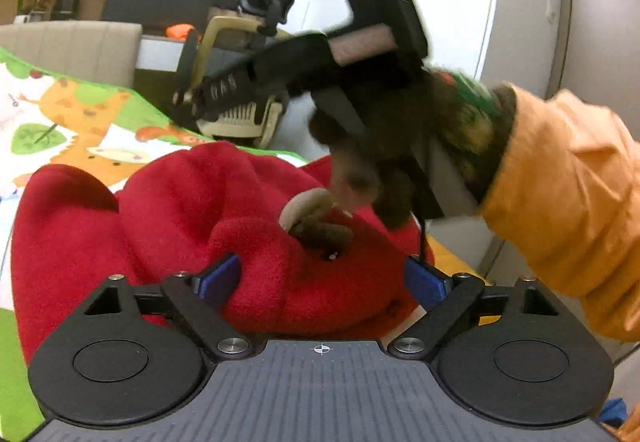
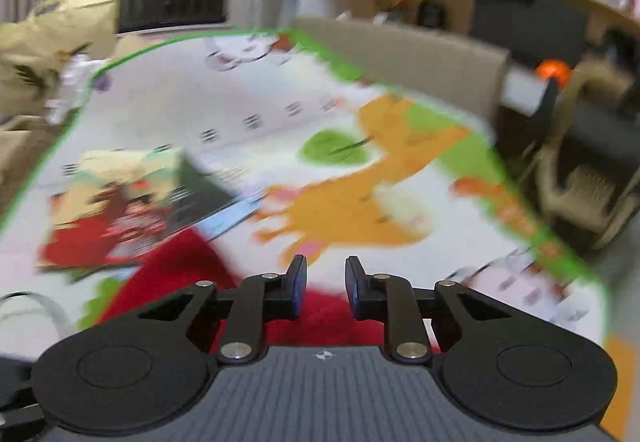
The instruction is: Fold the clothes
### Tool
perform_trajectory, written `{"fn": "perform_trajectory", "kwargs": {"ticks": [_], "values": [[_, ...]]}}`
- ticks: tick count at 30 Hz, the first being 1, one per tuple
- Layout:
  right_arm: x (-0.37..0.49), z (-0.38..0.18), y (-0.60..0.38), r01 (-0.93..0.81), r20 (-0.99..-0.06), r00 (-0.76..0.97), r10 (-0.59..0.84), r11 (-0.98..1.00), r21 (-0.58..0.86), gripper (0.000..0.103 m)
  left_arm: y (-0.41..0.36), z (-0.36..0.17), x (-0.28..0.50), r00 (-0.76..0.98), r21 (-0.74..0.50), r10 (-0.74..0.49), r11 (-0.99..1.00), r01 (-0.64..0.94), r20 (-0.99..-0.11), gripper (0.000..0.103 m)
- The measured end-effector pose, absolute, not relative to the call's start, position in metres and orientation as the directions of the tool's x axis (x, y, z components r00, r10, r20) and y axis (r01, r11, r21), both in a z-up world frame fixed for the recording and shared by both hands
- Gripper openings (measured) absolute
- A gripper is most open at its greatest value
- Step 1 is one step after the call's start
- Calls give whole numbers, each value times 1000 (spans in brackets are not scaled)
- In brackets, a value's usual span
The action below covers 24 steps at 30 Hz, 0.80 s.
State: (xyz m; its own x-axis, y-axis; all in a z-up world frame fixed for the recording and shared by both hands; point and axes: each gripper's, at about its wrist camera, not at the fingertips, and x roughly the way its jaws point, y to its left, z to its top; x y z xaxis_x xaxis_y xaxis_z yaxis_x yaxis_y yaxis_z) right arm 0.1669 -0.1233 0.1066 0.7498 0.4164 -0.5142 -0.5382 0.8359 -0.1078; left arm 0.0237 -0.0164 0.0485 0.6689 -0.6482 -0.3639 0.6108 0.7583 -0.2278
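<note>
Red fleece garment [image 1: 192, 226] lies bunched in soft mounds on a bed spread with a cartoon sheet [image 1: 80, 122], directly ahead of the left claw [image 1: 320, 278]. Its nap looks thick and plush, with rounded folds rather than sharp creases, so it will likely be light, limp and springy: it should drape off any grip point, hold a fold loosely and not slip much against the blue pads [image 1: 224, 276]. Near the top of the heap sits a stuffed brown and tan trim piece [image 1: 316, 218], shaped like small antlers or ears, which will make a lump wherever it ends up. An edge, hem or corner looks the better place to pinch, not the thick middle of a mound, though no clear edge shows in this heap.

The left claw is spread wide, its fingers either side of a red hump with nothing pinched. The right claw [image 2: 326, 284] has its fingers drawn near each other with a narrow gap showing between them, empty, over the red cloth's near edge [image 2: 332, 316]. In the left view it appears as a blurred black device held by a hand in a dark furry glove [image 1: 384, 162] with an orange sleeve [image 1: 568, 202], just above the garment.

Further along the sheet lies a flat, multicoloured, apparently folded item [image 2: 120, 210]
</note>
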Motion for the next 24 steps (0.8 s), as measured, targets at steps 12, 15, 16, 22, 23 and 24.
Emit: {"fn": "perform_trajectory", "kwargs": {"ticks": [12,15,16,22,23,24], "values": [[50,75,-188,-611,-491,746,449,755,-238,29,47,83,63,684,-490,-693,688,535,-227,95],[29,78,-182,-684,-453,700,552,700,-204,45,53,92,93,725,-524,-629,733,434,-280,84],[27,77,-178,-697,-443,690,572,690,-196,47,50,91,105,720,-520,-615,750,409,-321,80],[49,50,-148,-685,-446,693,567,710,-162,42,31,59,150,630,-607,-636,732,310,-445,57],[50,44,-145,-678,-440,705,557,711,-187,25,31,55,155,628,-614,-634,731,297,-451,56],[47,46,-148,-668,-406,724,558,715,-209,21,31,53,161,630,-617,-628,734,285,-456,53]]}}
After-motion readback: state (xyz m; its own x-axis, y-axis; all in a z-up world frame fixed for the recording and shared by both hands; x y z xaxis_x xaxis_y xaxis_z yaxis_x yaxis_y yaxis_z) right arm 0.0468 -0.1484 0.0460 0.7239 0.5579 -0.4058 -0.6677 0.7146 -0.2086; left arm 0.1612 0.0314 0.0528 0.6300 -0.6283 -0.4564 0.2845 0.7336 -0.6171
